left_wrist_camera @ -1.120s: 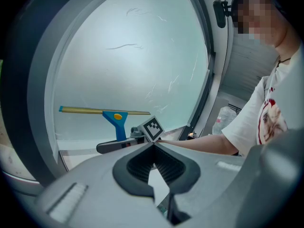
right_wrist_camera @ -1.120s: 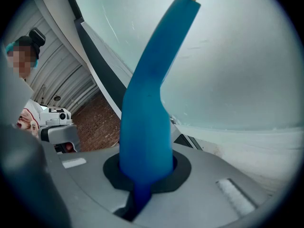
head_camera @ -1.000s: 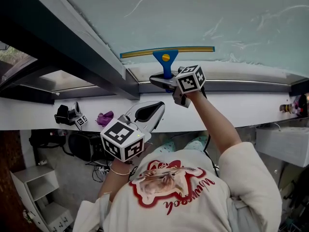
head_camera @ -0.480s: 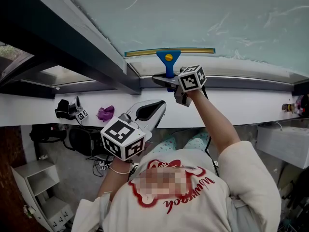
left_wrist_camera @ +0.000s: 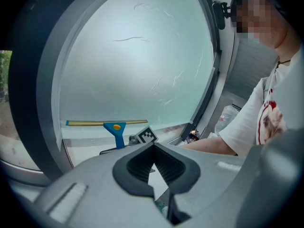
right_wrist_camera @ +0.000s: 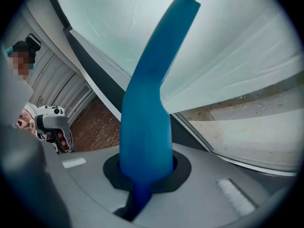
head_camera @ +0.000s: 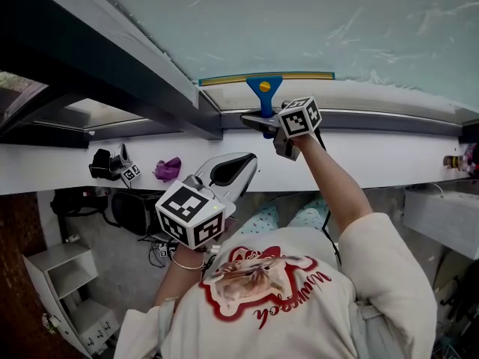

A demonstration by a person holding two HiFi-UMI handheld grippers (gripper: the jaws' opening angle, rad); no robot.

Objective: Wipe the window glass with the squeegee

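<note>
The squeegee (head_camera: 264,88) has a blue handle and a yellow-edged blade that lies level along the bottom edge of the window glass (head_camera: 314,21). My right gripper (head_camera: 263,120) is shut on the handle, arm stretched up to the window. In the right gripper view the blue handle (right_wrist_camera: 147,103) rises from between the jaws of the right gripper (right_wrist_camera: 142,175) toward the glass (right_wrist_camera: 109,18). My left gripper (head_camera: 241,164) hangs near my chest, away from the window, shut on nothing. The left gripper view shows the left gripper (left_wrist_camera: 154,170) and, beyond it, the squeegee (left_wrist_camera: 115,126) on the pane (left_wrist_camera: 133,61).
A dark window frame (head_camera: 112,73) runs along the left of the pane. On the white sill (head_camera: 374,163) below lie a purple cloth (head_camera: 168,168) and a black device with a marker (head_camera: 112,164); small bottles (head_camera: 455,161) stand at the right. A shelf unit (head_camera: 67,290) stands lower left.
The squeegee blade has slid down the glass and now lies at its bottom edge, with the right gripper still holding the handle. The left gripper has barely moved.
</note>
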